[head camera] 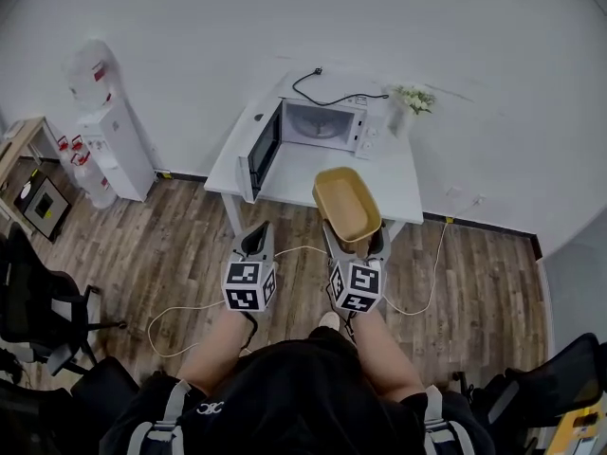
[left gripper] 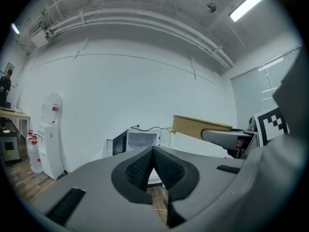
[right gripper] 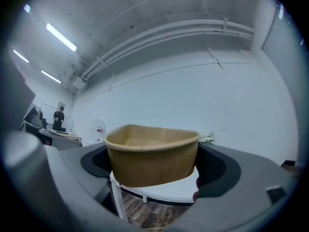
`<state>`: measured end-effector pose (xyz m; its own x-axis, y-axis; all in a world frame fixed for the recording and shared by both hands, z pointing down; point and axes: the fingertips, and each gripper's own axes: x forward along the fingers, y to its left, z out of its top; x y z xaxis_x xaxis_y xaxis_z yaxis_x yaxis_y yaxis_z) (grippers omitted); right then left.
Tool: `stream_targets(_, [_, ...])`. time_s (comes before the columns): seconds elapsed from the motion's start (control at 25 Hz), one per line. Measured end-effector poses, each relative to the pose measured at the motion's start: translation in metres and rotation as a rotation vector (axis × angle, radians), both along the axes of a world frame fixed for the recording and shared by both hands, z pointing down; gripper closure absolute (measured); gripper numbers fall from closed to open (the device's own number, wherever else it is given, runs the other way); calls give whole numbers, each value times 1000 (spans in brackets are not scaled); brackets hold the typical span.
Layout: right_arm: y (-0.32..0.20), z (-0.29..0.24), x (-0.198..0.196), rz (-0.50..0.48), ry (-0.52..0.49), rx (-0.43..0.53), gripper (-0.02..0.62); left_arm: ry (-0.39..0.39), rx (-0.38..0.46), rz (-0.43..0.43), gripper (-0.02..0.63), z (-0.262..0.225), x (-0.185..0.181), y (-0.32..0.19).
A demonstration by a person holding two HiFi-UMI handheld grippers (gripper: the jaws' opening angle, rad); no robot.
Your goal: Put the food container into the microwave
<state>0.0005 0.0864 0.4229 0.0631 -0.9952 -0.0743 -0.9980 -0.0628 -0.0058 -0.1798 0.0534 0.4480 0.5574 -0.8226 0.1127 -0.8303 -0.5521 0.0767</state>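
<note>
Done: the container (head camera: 347,203) is picked up; the microwave (head camera: 318,126) door (head camera: 263,150) stands open.
Left: reach the surface (head camera: 403,192) and set the container in the cavity.
Microwave: at the back of the white surface; the cavity looks empty.
Container: tan, open-topped, in the air short of the surface.
Right gripper (head camera: 358,235): jaws wide, clamped on the container's 2 sides.
Left gripper (head camera: 256,238): jaws together, empty.
Around: water dispenser (head camera: 119,145) left of the surface; flowers (head camera: 413,100) beside the microwave; cable (head camera: 327,96) on top.
In the way: nothing before the cavity; only the door's edge needs clearing, I judge.

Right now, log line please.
right gripper: shut on container | left gripper: shut, empty | microwave: door open, on table | container: not yet inside
</note>
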Motion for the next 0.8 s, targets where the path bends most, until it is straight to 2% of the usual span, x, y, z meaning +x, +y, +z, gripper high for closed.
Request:
stream_targets(0.4, [-72,18,29,15,-24,-14,77,-19,-3,-6,605,16,18,-67])
stream_targets(0.8, [-203,33,81,-21,-54,-35,77,-54,-26,-18,606,27,81,-187])
